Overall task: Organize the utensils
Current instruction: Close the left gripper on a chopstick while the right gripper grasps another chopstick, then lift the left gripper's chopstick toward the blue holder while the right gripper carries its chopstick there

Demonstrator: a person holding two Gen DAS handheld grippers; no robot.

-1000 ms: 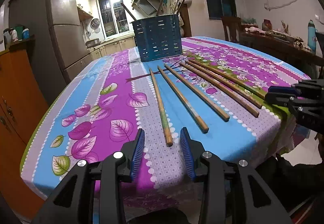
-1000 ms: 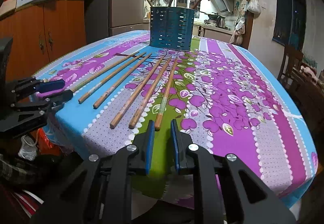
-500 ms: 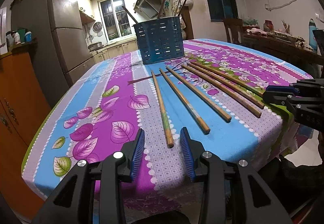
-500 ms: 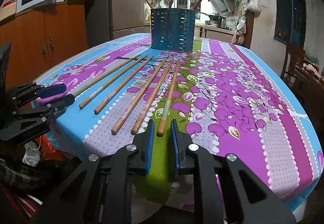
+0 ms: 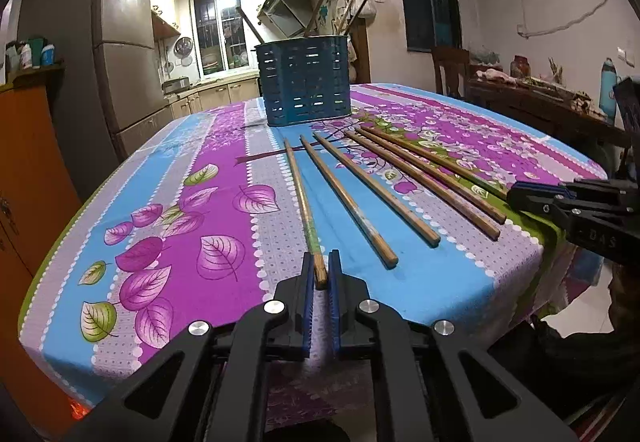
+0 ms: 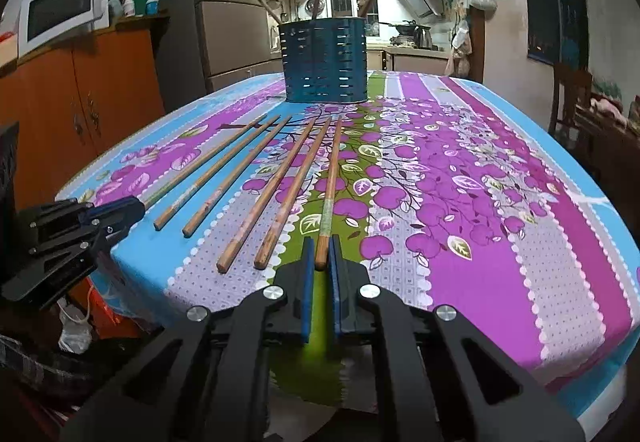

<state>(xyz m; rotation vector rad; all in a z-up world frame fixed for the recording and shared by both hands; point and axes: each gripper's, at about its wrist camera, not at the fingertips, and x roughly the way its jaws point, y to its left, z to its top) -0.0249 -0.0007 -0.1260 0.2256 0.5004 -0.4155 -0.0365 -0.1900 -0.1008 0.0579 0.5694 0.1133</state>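
Note:
Several wooden chopsticks point(image 5: 372, 182) lie side by side on the flowered tablecloth point(image 5: 180, 210), pointing at a blue slotted utensil holder point(image 5: 304, 82) at the far end. My left gripper point(image 5: 320, 262) is closing, and its pads press the near end of the leftmost chopstick point(image 5: 302, 198). My right gripper point(image 6: 319, 250) is closing too, with its pads pinching the near end of the rightmost chopstick point(image 6: 332, 178). Both chopsticks still rest on the cloth. Each gripper shows in the other's view: the right gripper point(image 5: 516, 198) and the left gripper point(image 6: 132, 208). The holder point(image 6: 326, 62) has a few sticks standing in it.
The near table edge runs just under both grippers. An orange cabinet point(image 5: 24, 162) stands to the left with a microwave point(image 6: 60, 14) on top. A wooden chair point(image 5: 448, 66) and a cluttered side table point(image 5: 540, 98) stand to the right.
Both grippers' jaws have come together, each onto the near end of a chopstick that lay between them. The hands have stayed in place and the chopsticks have not shifted.

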